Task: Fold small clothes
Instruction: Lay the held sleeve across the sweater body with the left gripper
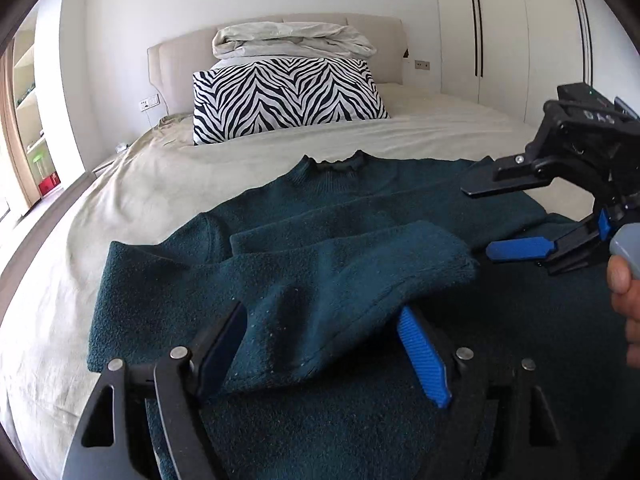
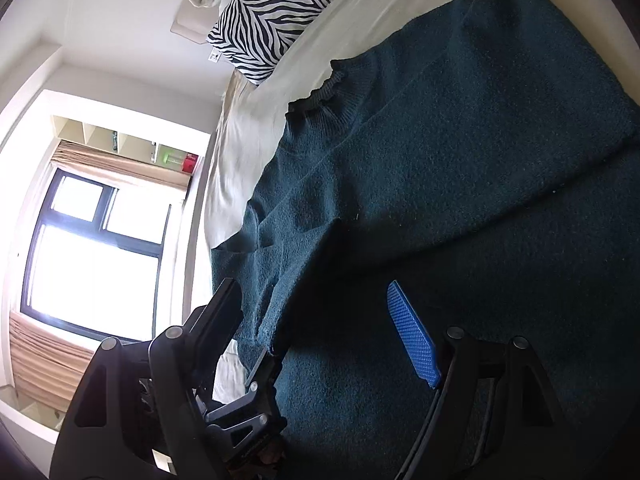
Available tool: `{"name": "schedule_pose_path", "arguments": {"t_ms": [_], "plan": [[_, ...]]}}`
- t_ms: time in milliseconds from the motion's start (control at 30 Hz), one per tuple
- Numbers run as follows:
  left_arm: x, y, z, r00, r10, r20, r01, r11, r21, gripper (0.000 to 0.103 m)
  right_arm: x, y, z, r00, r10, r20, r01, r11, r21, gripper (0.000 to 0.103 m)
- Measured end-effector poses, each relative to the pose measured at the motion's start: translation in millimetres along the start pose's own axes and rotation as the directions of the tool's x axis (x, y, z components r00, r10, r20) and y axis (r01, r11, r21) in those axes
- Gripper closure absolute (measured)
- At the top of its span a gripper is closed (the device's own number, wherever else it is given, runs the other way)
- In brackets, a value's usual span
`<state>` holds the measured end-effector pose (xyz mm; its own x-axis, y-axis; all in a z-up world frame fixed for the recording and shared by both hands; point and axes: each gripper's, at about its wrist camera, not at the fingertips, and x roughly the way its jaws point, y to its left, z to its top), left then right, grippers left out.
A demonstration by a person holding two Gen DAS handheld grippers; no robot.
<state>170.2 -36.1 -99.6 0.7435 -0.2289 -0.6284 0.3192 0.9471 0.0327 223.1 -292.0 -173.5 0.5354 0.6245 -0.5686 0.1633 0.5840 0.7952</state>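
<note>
Left wrist view: dark green sweater (image 1: 360,208) lies flat on the bed (image 1: 120,184), one sleeve (image 1: 320,280) folded across its body between the left gripper (image 1: 320,344) fingers, spread wide, gripping nothing. The right gripper (image 1: 516,220) hovers open, empty.

Dark teal knit sweater (image 1: 352,216) lies flat on the bed, ruffled collar toward the pillow. One sleeve (image 1: 320,276) is folded across the body.

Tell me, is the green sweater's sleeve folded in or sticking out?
Folded in. The sleeve lies across the sweater body, its cuff end toward the middle, on the bed.
</note>
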Motion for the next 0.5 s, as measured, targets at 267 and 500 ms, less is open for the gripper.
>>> {"name": "schedule_pose_path", "arguments": {"t_ms": [267, 500], "plan": [[8, 61, -26, 0.994, -0.094, -0.053, 0.075, 0.957, -0.279, 0.020, 58, 31, -20, 0.987, -0.091, -0.134, 0.081, 0.994, -0.079, 0.028], [-3, 73, -33, 0.994, -0.108, 0.015, 0.107, 0.934, -0.340, 0.021, 76, 41, -17, 0.974, -0.175, -0.145, 0.157, 0.979, -0.129, 0.085]]}}
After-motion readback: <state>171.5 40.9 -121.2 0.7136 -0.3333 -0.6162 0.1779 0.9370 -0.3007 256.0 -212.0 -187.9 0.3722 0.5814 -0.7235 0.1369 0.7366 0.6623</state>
